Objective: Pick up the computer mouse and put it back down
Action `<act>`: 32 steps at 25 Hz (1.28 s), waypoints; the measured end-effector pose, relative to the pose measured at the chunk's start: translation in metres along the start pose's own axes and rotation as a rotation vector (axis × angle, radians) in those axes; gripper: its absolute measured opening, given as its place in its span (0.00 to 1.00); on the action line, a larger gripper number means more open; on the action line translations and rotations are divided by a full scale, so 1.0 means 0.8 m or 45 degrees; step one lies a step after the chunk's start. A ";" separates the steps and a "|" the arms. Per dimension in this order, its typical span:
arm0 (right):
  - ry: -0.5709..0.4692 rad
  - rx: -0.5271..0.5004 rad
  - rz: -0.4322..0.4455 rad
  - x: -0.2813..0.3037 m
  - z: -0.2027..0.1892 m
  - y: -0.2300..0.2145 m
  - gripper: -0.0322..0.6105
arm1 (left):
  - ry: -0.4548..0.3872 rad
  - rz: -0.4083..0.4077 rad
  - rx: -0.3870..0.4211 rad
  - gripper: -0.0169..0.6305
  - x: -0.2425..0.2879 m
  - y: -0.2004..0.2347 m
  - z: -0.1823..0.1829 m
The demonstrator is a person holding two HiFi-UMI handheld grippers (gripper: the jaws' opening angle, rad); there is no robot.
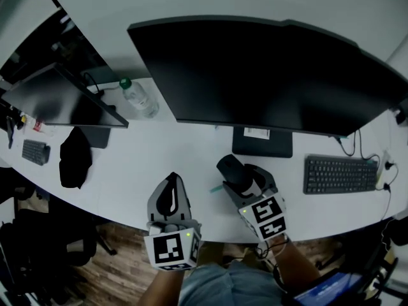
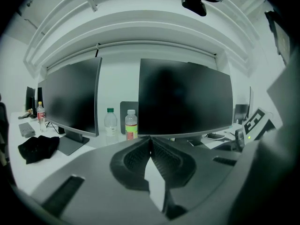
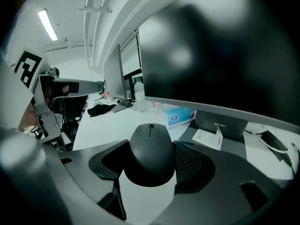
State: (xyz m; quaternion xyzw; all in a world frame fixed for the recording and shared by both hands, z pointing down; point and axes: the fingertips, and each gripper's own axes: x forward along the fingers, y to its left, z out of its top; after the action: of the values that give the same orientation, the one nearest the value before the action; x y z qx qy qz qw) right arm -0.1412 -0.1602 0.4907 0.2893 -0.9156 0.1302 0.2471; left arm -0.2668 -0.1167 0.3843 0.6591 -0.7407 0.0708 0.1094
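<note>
Dim bluish light, fisheye-warped dark edges

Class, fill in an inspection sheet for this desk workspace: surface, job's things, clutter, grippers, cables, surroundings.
Surface: white curved desk.
Job's things: black computer mouse, between the right gripper's jaws above the desk edge.
Clutter: water bottle, black cloth, keyboard.
Grippers: left gripper has its jaws together and holds nothing; right gripper is closed on the computer mouse.
Cables: thin cables behind the keyboard.
Surroundings: large dark monitor, wooden floor.
</note>
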 end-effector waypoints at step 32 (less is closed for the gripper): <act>0.152 -0.007 -0.039 0.034 -0.075 0.014 0.64 | 0.076 -0.066 0.020 0.03 -0.009 -0.006 -0.036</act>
State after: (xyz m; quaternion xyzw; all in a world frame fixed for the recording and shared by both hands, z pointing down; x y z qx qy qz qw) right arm -0.1444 -0.1407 0.5545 0.2944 -0.8950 0.1410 0.3039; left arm -0.2596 -0.1030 0.4097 0.6766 -0.7191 0.0935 0.1280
